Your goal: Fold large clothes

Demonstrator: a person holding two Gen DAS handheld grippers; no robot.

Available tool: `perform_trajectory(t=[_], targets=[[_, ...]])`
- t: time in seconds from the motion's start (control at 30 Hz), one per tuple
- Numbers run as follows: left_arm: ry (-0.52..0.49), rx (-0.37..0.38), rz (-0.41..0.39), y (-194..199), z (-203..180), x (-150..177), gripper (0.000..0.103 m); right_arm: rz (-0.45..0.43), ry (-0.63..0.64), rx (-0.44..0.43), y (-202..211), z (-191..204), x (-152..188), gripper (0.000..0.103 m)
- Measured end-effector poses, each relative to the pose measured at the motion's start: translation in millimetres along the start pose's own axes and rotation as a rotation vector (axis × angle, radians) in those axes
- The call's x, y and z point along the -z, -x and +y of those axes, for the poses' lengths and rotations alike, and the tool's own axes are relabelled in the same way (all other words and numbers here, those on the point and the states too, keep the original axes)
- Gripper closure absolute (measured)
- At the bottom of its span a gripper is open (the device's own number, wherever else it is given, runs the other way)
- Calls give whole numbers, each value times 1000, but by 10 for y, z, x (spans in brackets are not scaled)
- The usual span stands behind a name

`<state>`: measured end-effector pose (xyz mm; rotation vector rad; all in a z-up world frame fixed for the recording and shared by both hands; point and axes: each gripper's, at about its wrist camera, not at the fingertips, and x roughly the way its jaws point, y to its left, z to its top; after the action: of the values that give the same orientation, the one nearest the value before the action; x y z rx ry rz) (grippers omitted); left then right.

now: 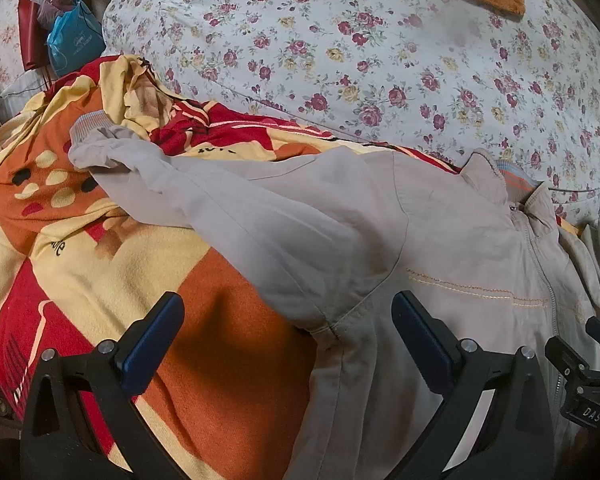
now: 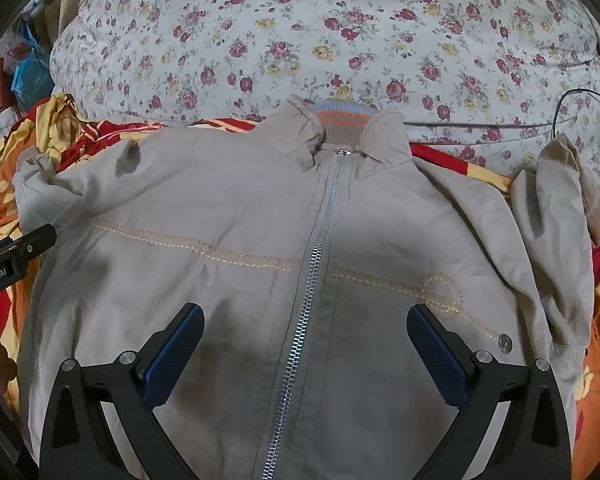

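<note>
A beige zip-up jacket (image 2: pixel 228 216) lies face up on a bed, zipped, collar at the far side. Its left sleeve (image 1: pixel 172 172) stretches out to the left over a blanket; its right sleeve (image 2: pixel 556 208) lies bunched at the right. My left gripper (image 1: pixel 288 312) is open and empty, hovering over the left armpit seam (image 1: pixel 340 316) of the jacket. My right gripper (image 2: pixel 304 320) is open and empty above the jacket's front, astride the zipper (image 2: pixel 316 264). The right gripper's tip shows in the left wrist view (image 1: pixel 596 344), and the left gripper's tip shows in the right wrist view (image 2: pixel 24 248).
An orange, red and yellow blanket (image 1: pixel 204 360) lies under the jacket. A floral quilt (image 2: pixel 340 40) is piled behind it. A blue bag (image 1: pixel 72 40) hangs at the far left. A black cable (image 2: pixel 580 96) runs at the right.
</note>
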<state>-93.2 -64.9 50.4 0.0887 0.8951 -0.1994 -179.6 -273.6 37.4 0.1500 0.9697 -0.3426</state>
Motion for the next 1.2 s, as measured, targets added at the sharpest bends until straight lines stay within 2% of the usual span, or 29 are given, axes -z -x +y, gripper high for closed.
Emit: perform_trajectory(t=[0.33, 0.47, 0.6, 0.77, 0.97, 1.1, 1.2], targets=[[10, 0, 5, -23, 43, 16, 0, 7, 4, -1, -14, 3, 7, 2], [49, 11, 28, -4, 159, -66, 0, 13, 8, -4, -22, 12, 9, 2], [143, 0, 15, 62, 493, -289, 0, 19, 11, -12, -28, 8, 14, 2], [249, -102, -22, 17, 1080, -691, 0, 29, 8, -25, -36, -6, 14, 2], [380, -249, 1, -444, 1885, -1029, 0, 36, 1, -40, -29, 0, 15, 1], [462, -239, 76, -936, 2236, -1104, 0, 55, 1, -44, -78, 4, 32, 1], [500, -225, 49, -1065, 2310, -1112, 17, 68, -6, -49, -117, -6, 41, 1]])
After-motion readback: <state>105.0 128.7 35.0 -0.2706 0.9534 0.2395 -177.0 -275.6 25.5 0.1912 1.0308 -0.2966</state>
